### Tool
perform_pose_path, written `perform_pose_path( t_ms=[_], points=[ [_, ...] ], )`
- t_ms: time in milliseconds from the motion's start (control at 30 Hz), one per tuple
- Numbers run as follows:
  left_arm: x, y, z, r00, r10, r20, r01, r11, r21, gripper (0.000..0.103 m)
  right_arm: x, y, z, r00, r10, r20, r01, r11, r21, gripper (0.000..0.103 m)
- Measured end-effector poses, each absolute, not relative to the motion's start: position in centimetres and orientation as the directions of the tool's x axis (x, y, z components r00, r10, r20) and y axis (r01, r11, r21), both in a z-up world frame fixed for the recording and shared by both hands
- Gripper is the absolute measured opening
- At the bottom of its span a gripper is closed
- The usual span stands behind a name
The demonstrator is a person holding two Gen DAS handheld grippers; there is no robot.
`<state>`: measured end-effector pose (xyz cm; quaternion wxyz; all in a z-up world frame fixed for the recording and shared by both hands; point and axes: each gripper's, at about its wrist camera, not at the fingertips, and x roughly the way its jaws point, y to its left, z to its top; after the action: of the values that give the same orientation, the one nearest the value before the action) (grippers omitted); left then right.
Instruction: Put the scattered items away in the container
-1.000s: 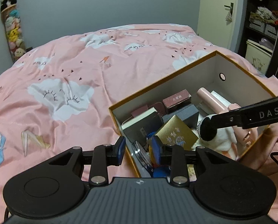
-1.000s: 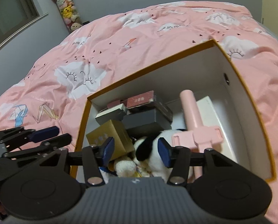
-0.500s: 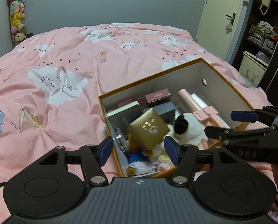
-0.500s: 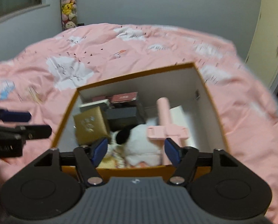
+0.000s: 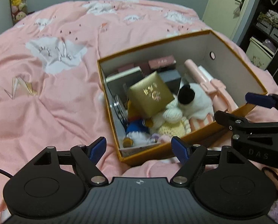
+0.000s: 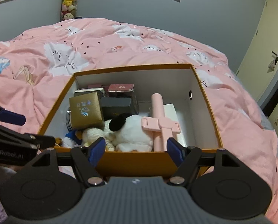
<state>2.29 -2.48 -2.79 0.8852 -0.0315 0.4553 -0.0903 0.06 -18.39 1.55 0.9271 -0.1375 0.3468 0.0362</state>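
An orange cardboard box (image 5: 237, 110) (image 6: 135, 161) with a white inside sits on the pink bed. In it lie a gold gift box (image 5: 151, 93) (image 6: 85, 110), a black-and-white plush (image 5: 193, 99) (image 6: 131, 130), a pink handle-shaped item (image 5: 206, 80) (image 6: 158, 117), dark boxes (image 6: 118, 103) and small knitted toys (image 5: 168, 119). My left gripper (image 5: 139, 148) is open and empty, just short of the box's near corner. My right gripper (image 6: 136, 148) is open and empty at the box's near wall; it also shows in the left wrist view (image 5: 237, 108).
The pink quilt (image 5: 45, 93) (image 6: 64, 56) with cloud prints spreads around the box. A door (image 5: 230, 5) and dark shelves (image 5: 269, 24) stand at the right. A column of plush toys (image 6: 69, 0) hangs by the far wall.
Both grippers have pulled back out of the box and opened wide. The plush toy that the right gripper was over now lies free in the box.
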Motion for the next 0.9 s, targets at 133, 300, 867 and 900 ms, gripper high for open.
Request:
perform_pose_path(
  t_ms=[133,300,867,900],
  points=[
    [2.3,-2.5,-2.9,0.57,-0.169,-0.804,0.119,0.985,-0.123,0.09,-0.4,-17.8,0.7,0.772,-0.06,-0.633,-0.159,0.946,-0.283,0.079],
    [2.4,-2.9,-2.8,0.57,-0.158,-0.807,0.125,0.987,-0.105,0.09,-0.3,-17.7,0.4,0.775,-0.068,-0.629,-0.154,0.944,-0.291,0.079],
    [2.8,-3.2,-2.7,0.571,-0.161,-0.805,0.136,0.985,-0.101,0.09,0.0,-17.9,0.2,0.77,-0.049,-0.637,-0.151,0.955,-0.256,0.082],
    [2.7,-3.2,-2.7,0.572,-0.159,-0.805,0.136,0.986,-0.099,0.09,0.0,-17.9,0.2,0.77,-0.048,-0.637,-0.152,0.955,-0.256,0.082]
  ],
)
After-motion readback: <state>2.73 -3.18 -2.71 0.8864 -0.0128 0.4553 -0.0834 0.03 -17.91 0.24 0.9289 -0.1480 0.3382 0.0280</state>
